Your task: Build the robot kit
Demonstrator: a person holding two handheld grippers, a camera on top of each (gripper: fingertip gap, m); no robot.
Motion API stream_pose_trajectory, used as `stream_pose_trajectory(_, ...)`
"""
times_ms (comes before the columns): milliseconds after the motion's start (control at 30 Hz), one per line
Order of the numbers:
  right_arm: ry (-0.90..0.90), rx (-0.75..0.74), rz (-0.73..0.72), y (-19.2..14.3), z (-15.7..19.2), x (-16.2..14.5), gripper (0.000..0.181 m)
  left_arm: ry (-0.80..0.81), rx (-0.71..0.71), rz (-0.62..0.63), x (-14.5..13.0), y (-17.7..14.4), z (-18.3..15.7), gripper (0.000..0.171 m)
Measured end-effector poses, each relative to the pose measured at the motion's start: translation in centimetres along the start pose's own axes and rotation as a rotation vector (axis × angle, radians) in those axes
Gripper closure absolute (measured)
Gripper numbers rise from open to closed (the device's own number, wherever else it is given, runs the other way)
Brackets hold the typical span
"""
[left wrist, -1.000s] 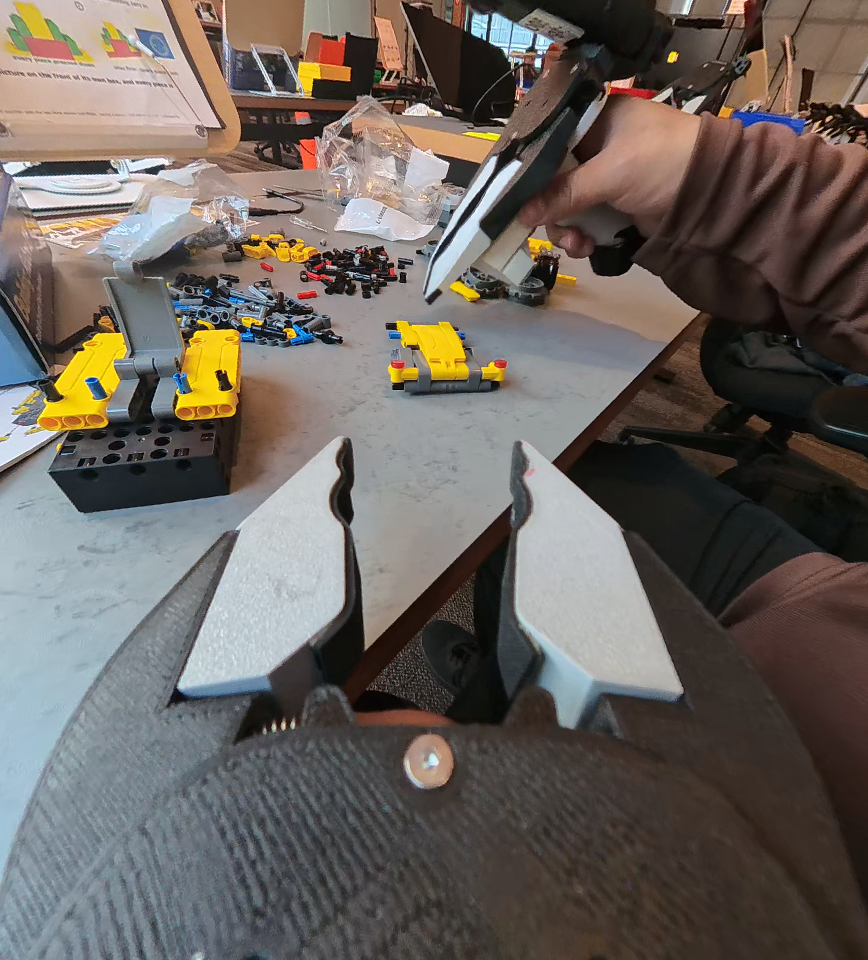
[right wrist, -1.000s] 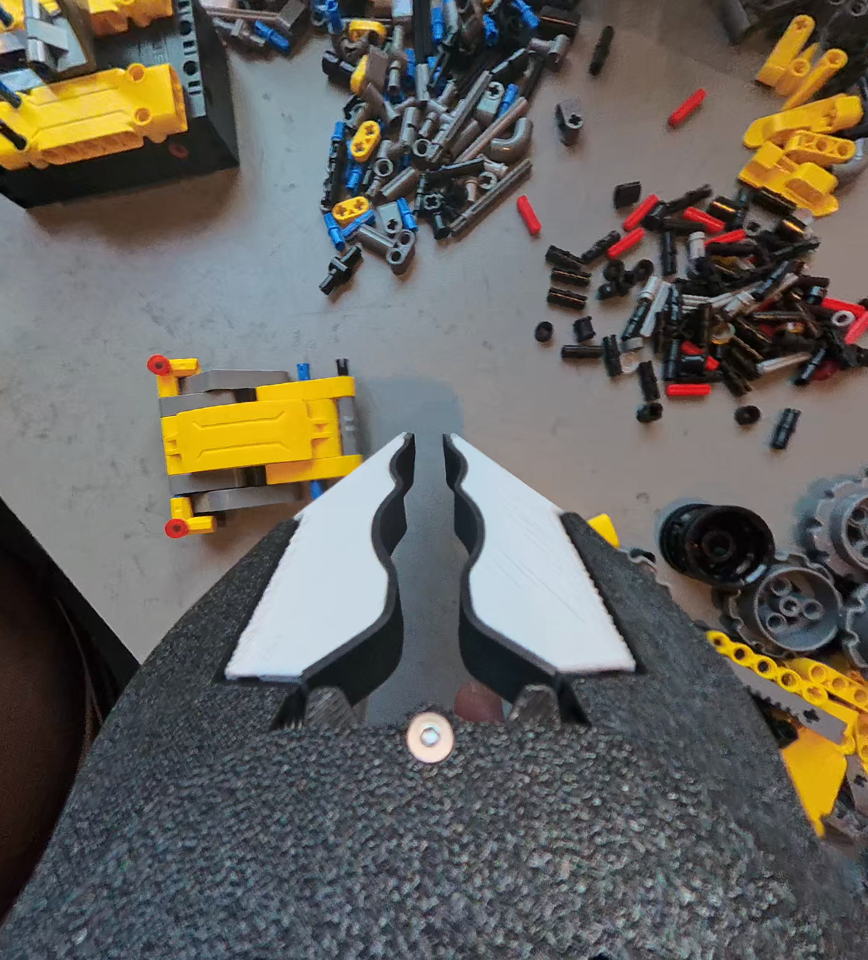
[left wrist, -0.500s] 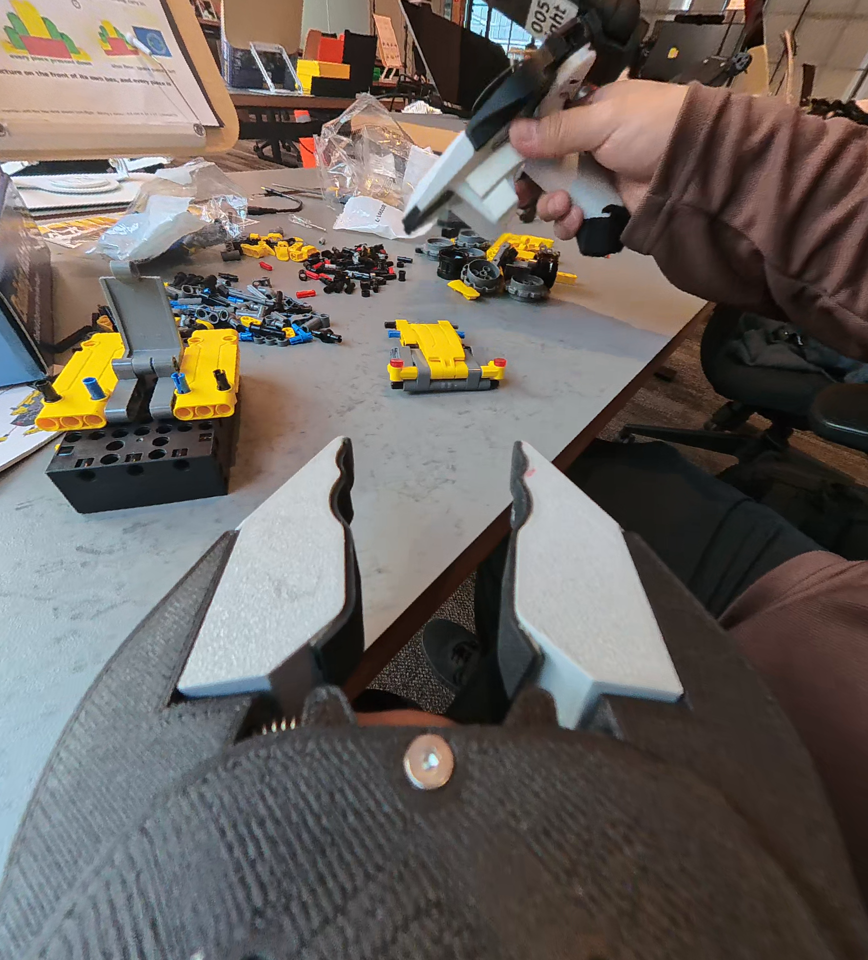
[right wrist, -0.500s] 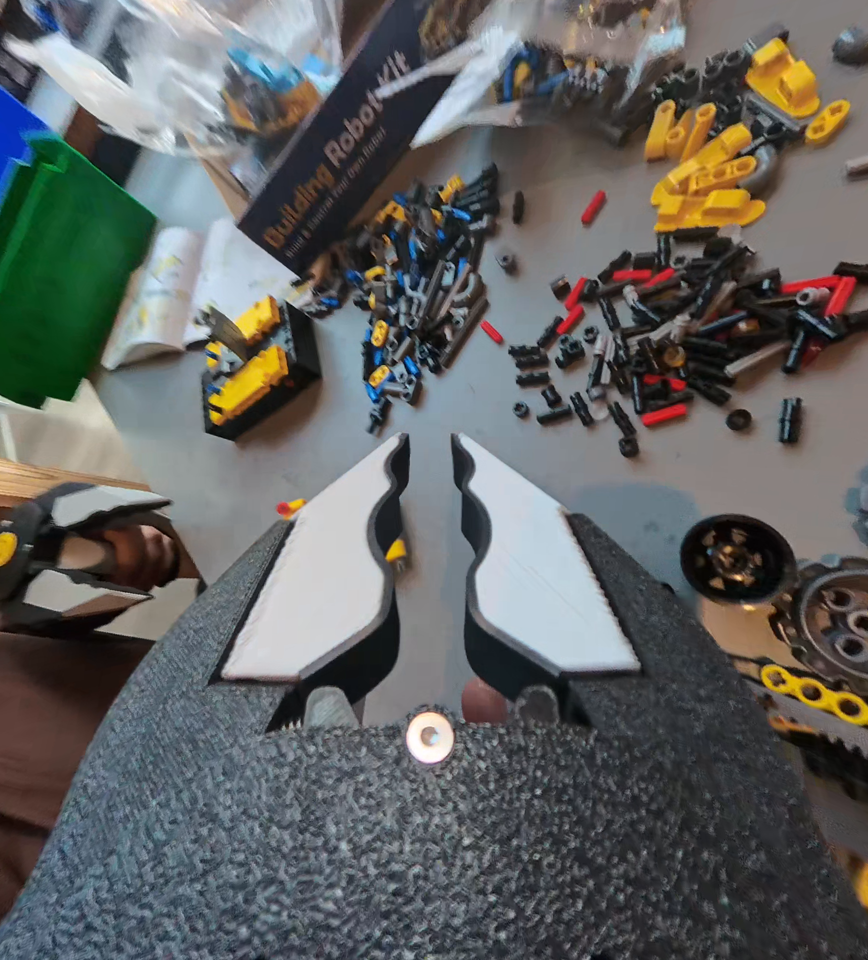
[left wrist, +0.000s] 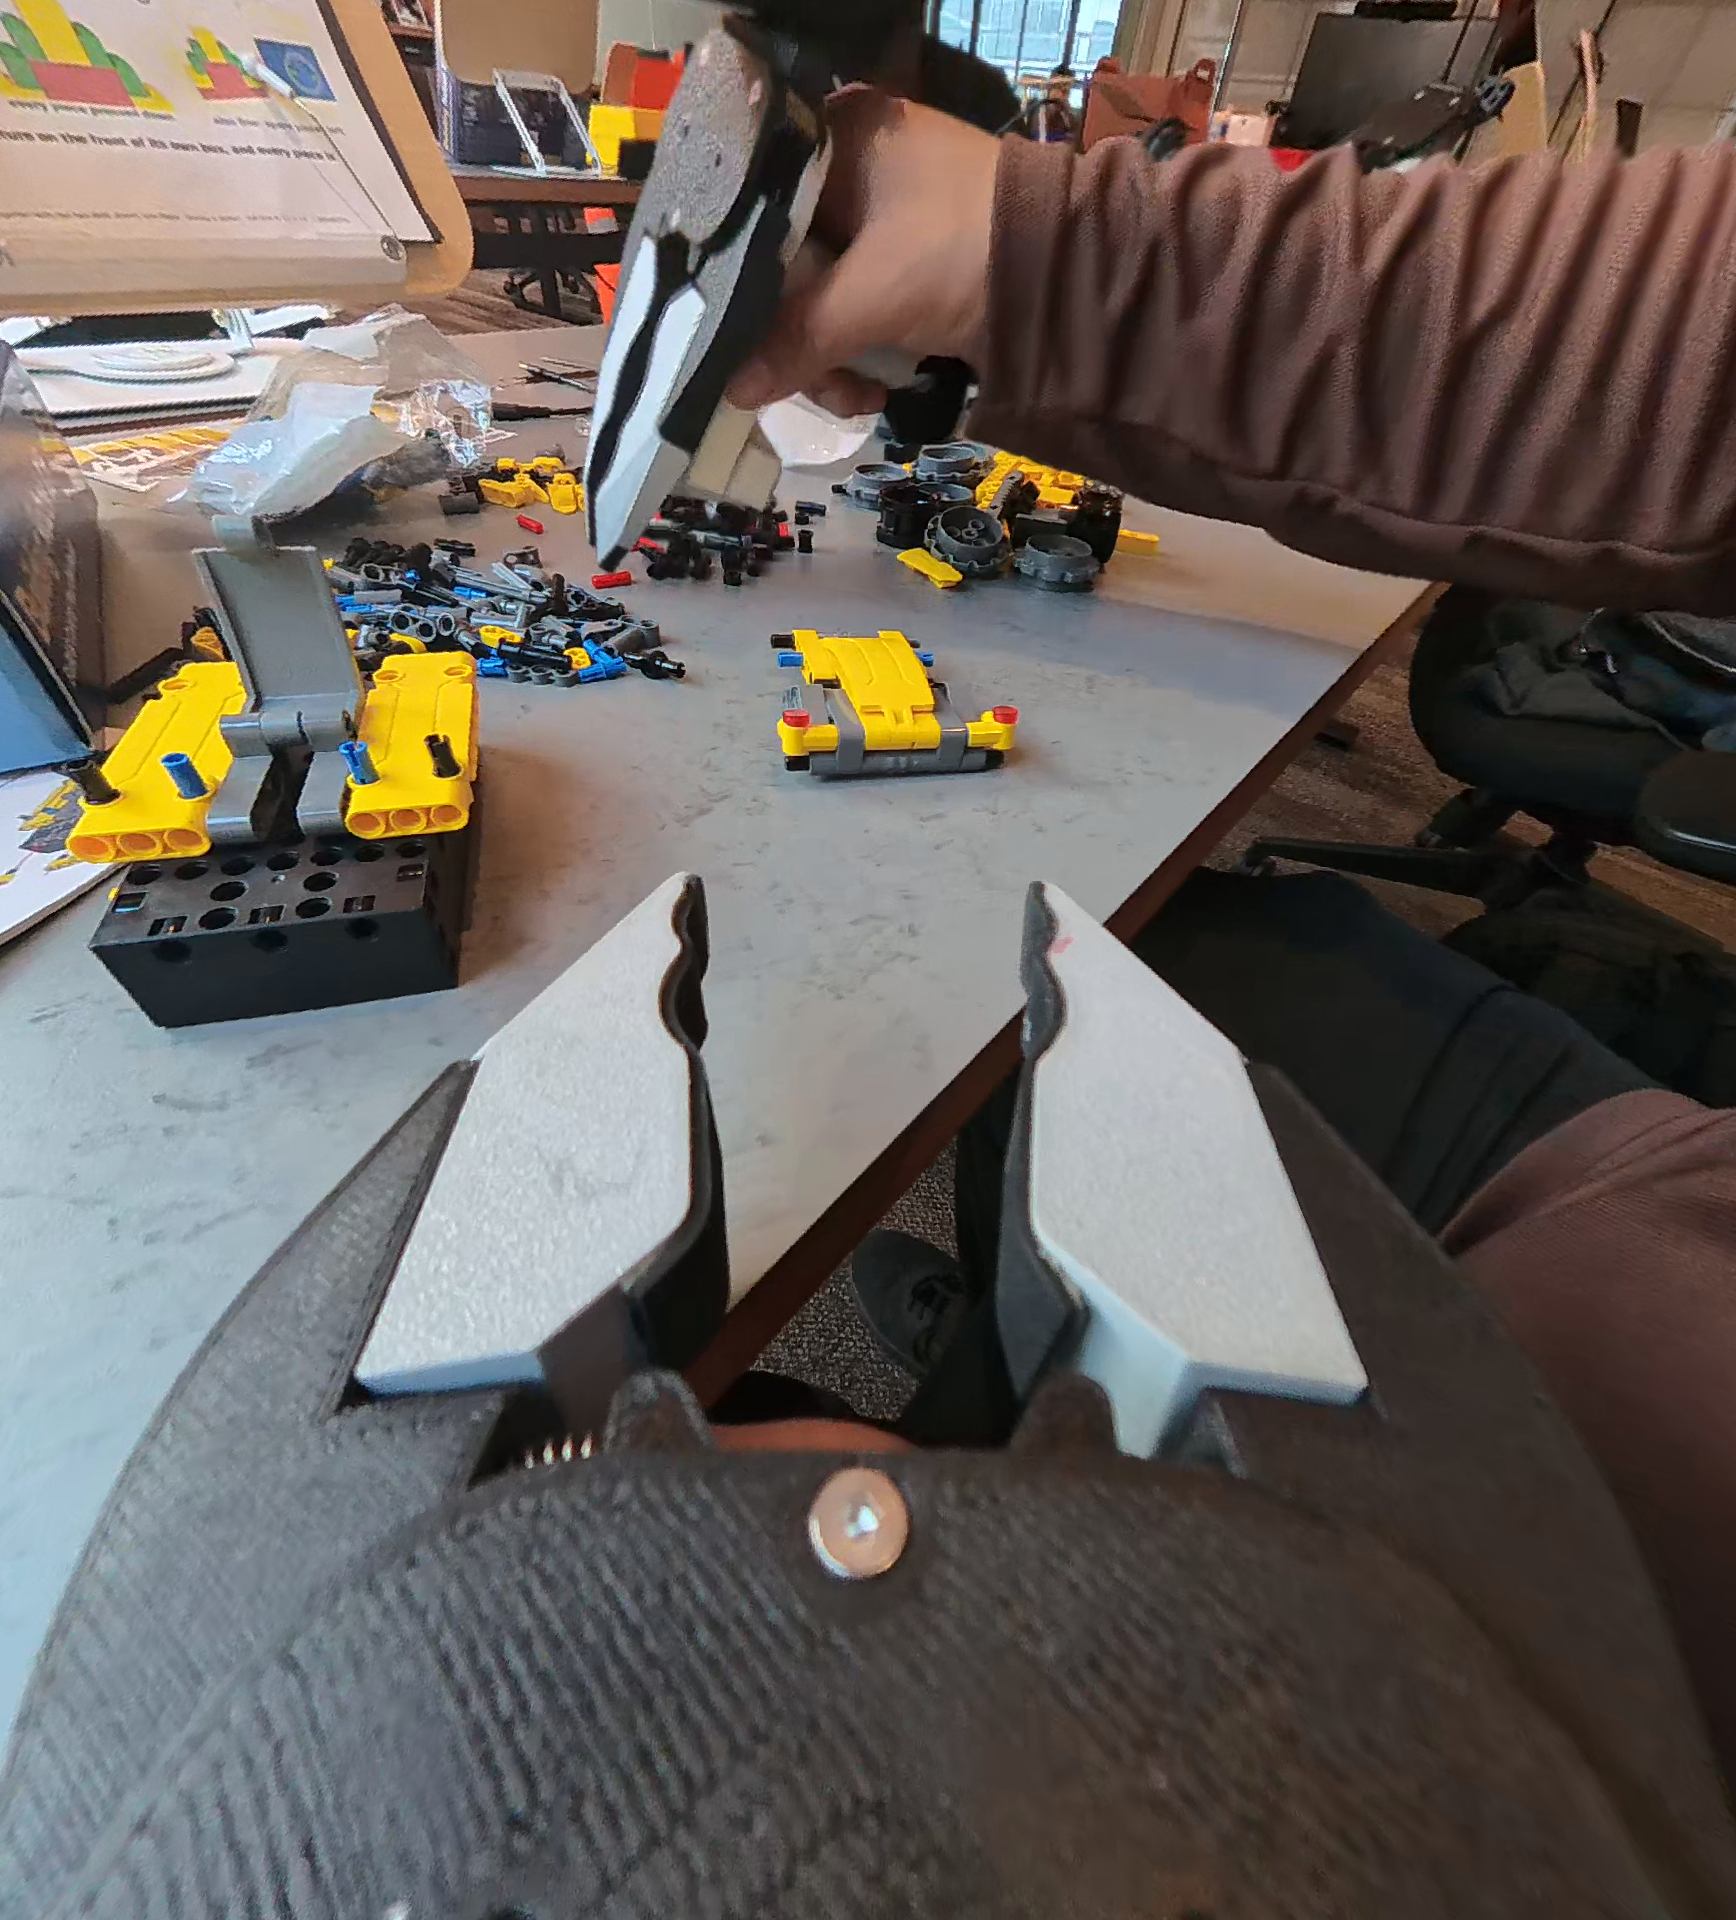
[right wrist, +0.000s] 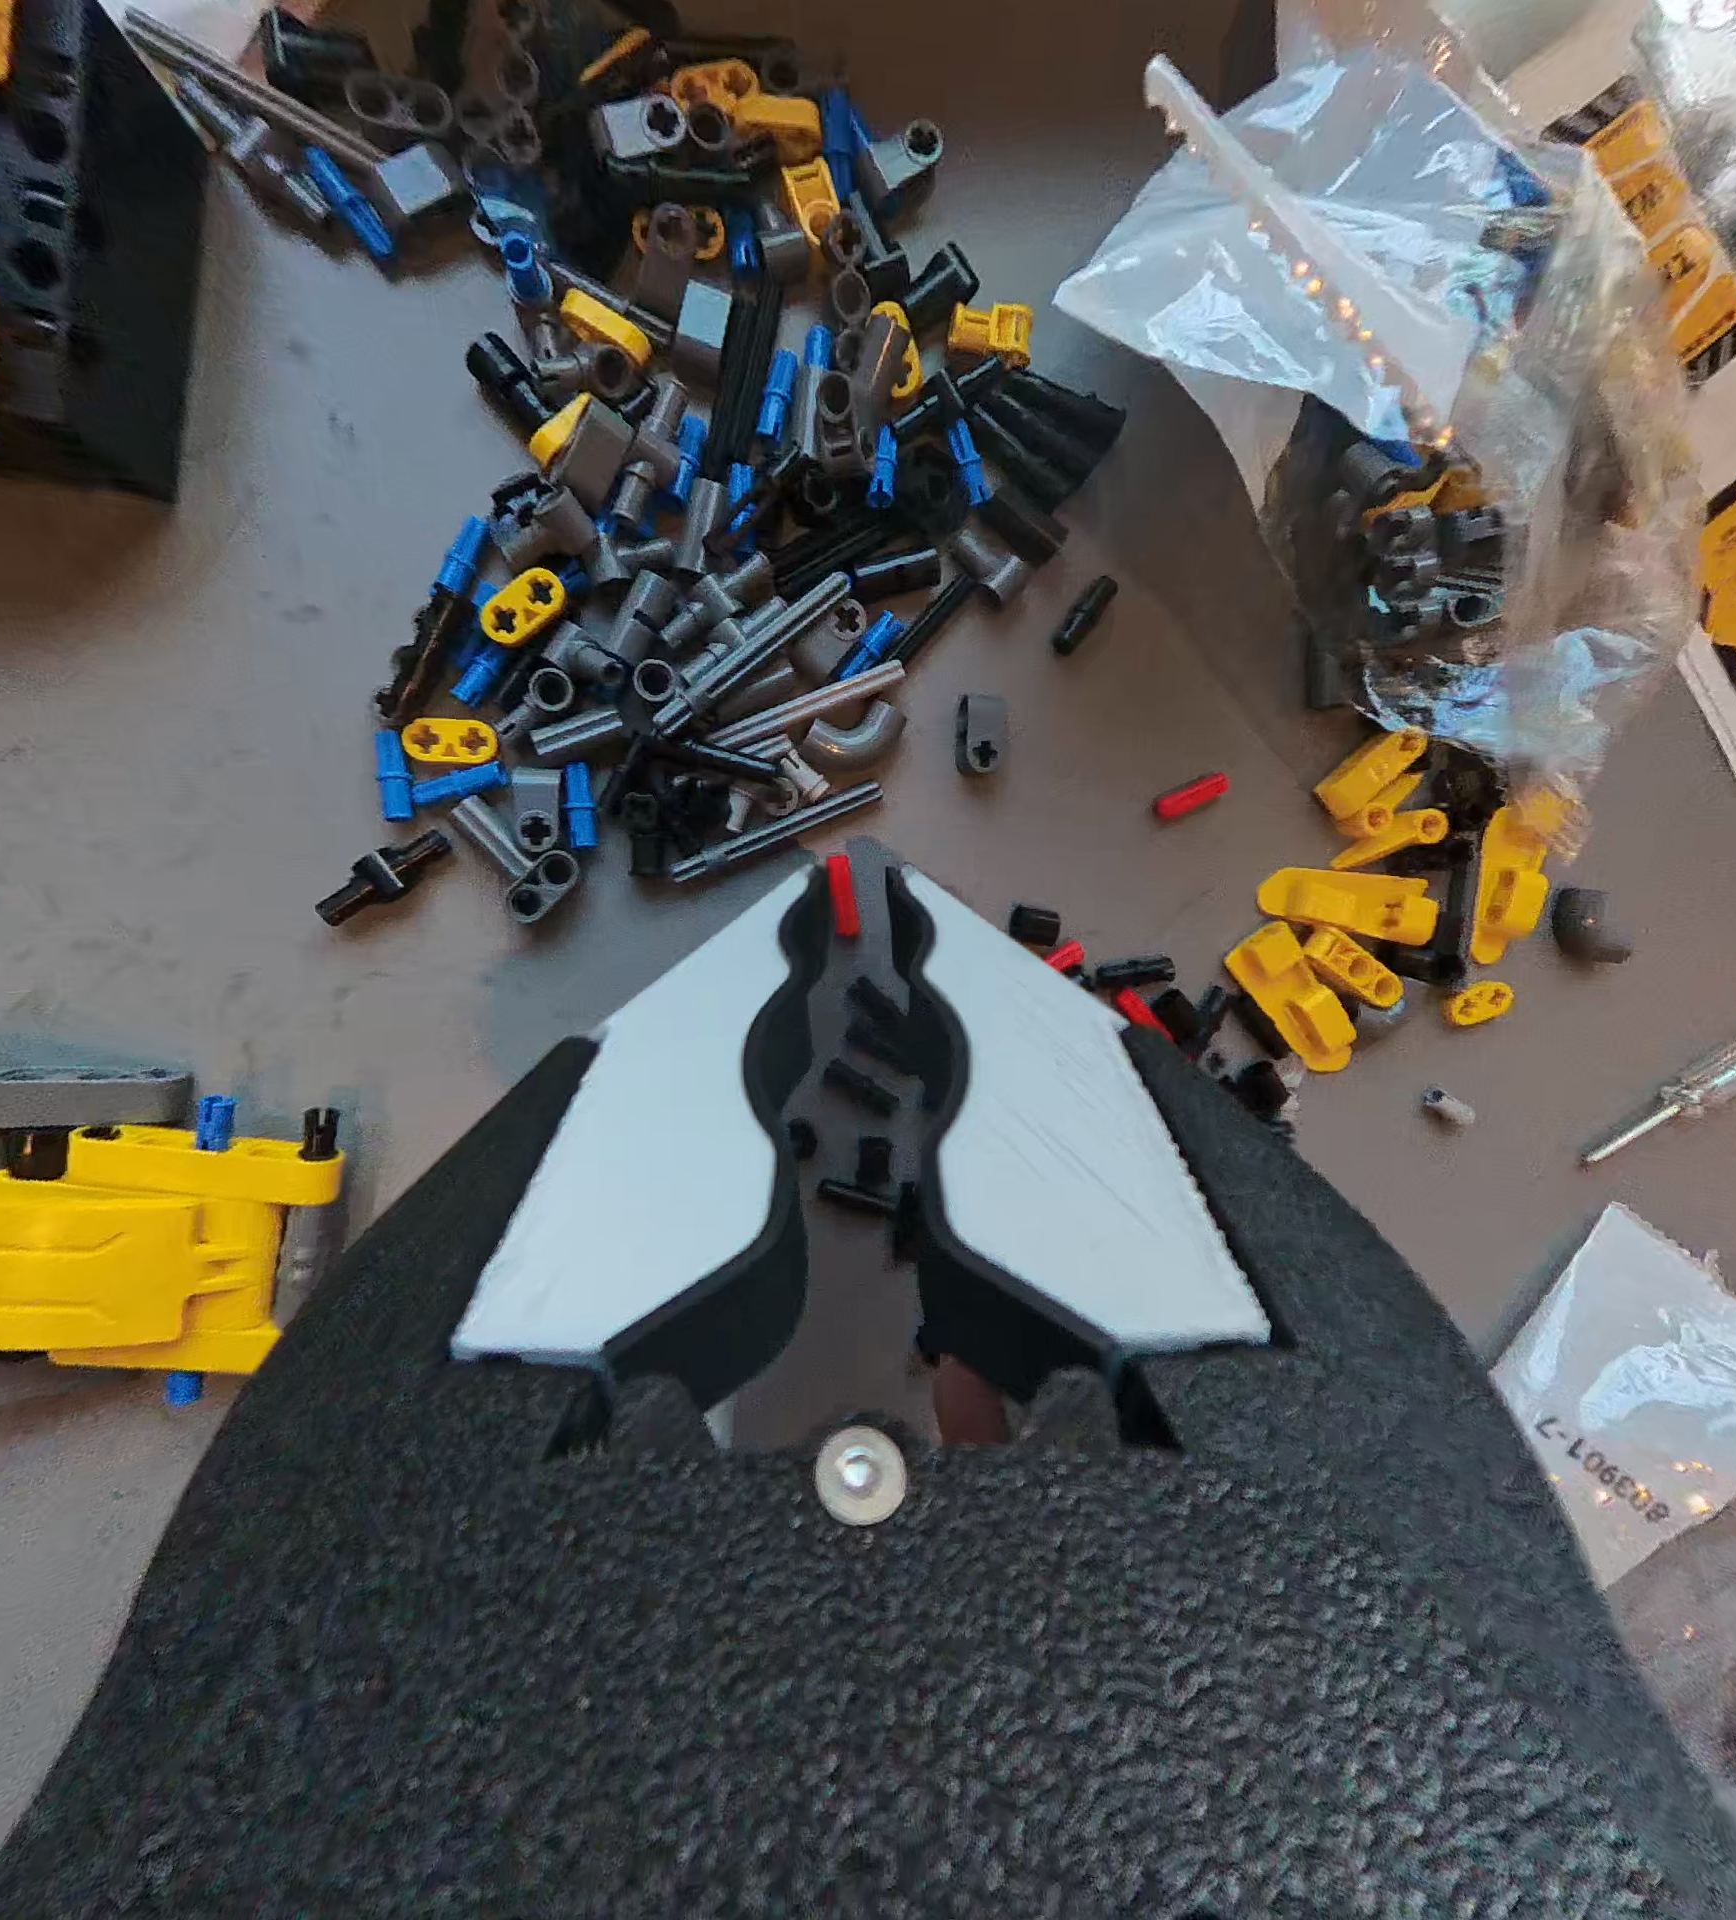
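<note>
Lowered over one red pin (right wrist: 843,896), right hand-held gripper (right wrist: 859,883) narrowly parted; left hand-held gripper (left wrist: 864,914) released.

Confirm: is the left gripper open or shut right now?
Open. In the left wrist view the left gripper shows a wide gap between its fingers, with the table edge visible through it and nothing held.

Loose pins (right wrist: 698,582) crowd table (right wrist: 168,707).
</note>
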State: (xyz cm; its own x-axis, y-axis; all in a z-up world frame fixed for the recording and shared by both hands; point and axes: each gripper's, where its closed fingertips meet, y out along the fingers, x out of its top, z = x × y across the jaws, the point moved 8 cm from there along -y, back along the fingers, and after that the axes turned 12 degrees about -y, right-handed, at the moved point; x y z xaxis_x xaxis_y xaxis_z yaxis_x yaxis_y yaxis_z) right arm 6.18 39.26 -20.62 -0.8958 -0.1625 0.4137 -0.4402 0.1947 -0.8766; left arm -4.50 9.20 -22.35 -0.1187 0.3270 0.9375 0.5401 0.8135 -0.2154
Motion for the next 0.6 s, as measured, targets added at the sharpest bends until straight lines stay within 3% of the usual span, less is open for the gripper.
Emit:
stream_pose_trajectory(167, 0.055, 0.109, 0.013, 0.6, -0.2, -0.3, 0.178, -0.019, 0.002, 0.006, -0.1, 0.0, 0.3, 0.113)
stream_pose_trajectory(267, 0.072, 0.087, 0.018, -0.1, 0.2, -0.8, 0.179, -0.022, 0.000, 0.009, -0.1, 0.0, 0.3, 0.113)
stream_pose_trajectory(433, 0.138, 0.149, -0.064, -3.6, 3.5, -1.9, 0.178, -0.020, -0.001, 0.006, -0.1, 0.0, 0.2, 0.113)
stream_pose_trajectory(600, 0.099, 0.131, 0.026, -4.0, 7.4, -4.6, 0.171, -0.024, -0.014, 0.014, -0.2, 0.1, 0.0, 0.113)
